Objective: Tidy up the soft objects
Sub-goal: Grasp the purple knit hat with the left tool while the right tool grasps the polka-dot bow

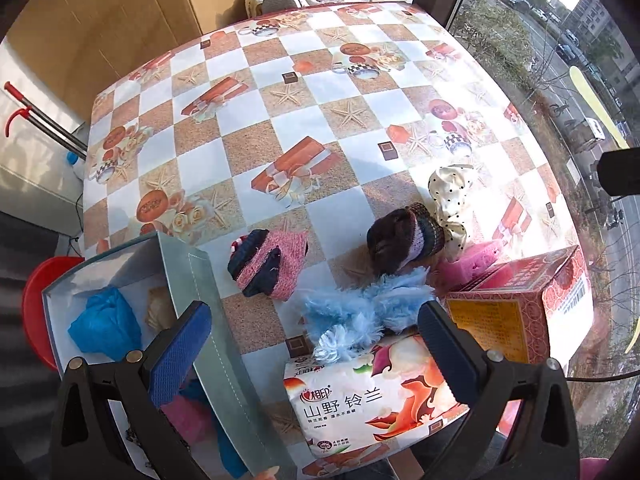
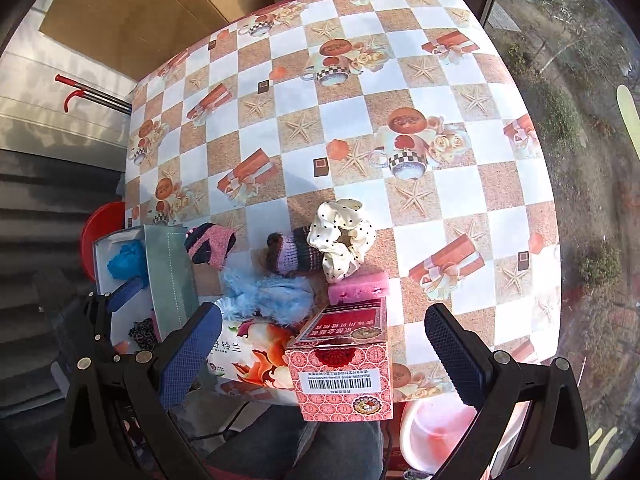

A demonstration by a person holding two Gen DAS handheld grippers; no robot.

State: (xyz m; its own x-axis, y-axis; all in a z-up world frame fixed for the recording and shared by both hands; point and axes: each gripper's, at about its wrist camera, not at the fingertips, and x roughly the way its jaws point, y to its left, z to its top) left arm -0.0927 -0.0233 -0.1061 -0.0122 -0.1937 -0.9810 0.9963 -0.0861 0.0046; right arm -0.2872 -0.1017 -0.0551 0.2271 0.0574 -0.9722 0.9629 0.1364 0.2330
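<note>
Soft objects: a pink-and-navy knitted sock (image 1: pixel 269 262), a brown-toed striped sock (image 1: pixel 404 242), a cream polka-dot scrunchie (image 2: pixel 340 238), a fluffy blue item (image 1: pixel 360 314) and a pink sponge (image 2: pixel 359 287) are clustered near the front edge of the worktop (image 1: pixel 304 120).
Storage box: an open grey box (image 1: pixel 196 280) is seen at the front left corner; a blue cloth (image 1: pixel 106 326) and other soft pieces, partly hidden, already lie inside, so it is judged to be the collecting place.
Left gripper (image 1: pixel 316 340): held with jaws wide apart and nothing between them, above the box wall and a tissue pack (image 1: pixel 372 396), with the fluffy blue item just ahead.
Right gripper (image 2: pixel 324 344): likewise spread and empty, poised over a red patterned carton (image 2: pixel 344 368) at the front edge.
Reason for placement: the loose items are gathered just beside the box, probably so each can be lifted in with a short reach.
Progress: judged partly done, as several soft things remain outside the box.
Surface: the worktop is covered by a glossy chequered cloth printed with starfish, gift boxes and teacups; most of it is bare.
Room: a large window (image 2: pixel 580 120) lies to the right with greenery outside; brown cardboard (image 1: pixel 100 28) stands behind, and a red stool (image 1: pixel 36 312) is glimpsed beneath the left corner.
</note>
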